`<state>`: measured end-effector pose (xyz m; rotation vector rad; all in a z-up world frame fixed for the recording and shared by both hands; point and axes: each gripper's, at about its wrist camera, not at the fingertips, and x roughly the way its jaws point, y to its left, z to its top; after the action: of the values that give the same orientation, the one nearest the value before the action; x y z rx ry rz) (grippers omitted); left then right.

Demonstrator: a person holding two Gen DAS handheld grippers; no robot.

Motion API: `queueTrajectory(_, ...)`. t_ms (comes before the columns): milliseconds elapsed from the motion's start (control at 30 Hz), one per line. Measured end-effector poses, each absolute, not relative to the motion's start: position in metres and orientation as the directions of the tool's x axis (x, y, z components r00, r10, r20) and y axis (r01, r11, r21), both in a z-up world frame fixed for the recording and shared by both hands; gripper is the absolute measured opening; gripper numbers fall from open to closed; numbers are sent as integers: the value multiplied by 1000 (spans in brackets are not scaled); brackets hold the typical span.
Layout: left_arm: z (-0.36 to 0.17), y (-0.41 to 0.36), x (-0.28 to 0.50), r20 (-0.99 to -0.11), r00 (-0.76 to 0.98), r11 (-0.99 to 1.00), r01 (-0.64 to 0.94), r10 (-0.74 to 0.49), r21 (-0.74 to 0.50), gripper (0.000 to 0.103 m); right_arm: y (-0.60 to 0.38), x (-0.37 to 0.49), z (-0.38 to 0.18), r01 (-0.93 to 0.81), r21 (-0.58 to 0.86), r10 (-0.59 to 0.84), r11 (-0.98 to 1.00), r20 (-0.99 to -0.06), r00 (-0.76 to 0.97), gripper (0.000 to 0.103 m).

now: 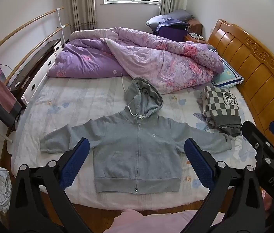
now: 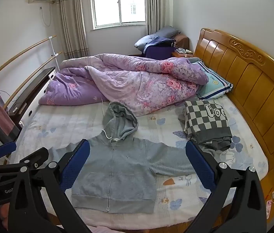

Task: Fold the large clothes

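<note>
A grey zip-up hoodie (image 1: 137, 151) lies flat and face up on the bed, sleeves spread out to both sides, hood pointing toward the quilt. It also shows in the right wrist view (image 2: 115, 172). My left gripper (image 1: 137, 157) is open and empty, held above the hoodie's front near the bed's edge. My right gripper (image 2: 137, 161) is open and empty, above the hoodie's right sleeve. The right gripper also shows at the right edge of the left wrist view (image 1: 266, 136).
A folded grey-and-white checkered garment (image 1: 222, 110) lies to the right of the hoodie, touching its sleeve end. A crumpled purple floral quilt (image 1: 137, 58) fills the far half of the bed. A wooden headboard (image 1: 257, 73) runs along the right. A clothes rail (image 1: 20, 38) stands on the left.
</note>
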<state>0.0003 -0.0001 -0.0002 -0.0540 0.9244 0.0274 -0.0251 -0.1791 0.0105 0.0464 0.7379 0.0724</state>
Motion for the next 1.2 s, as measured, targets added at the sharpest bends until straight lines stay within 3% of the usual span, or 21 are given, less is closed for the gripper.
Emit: queueTrajectory(1200,0,0,0,-796,606,998,-48,3,-32,98,-175,-15,9,-54,64,83,997,-676,733,95)
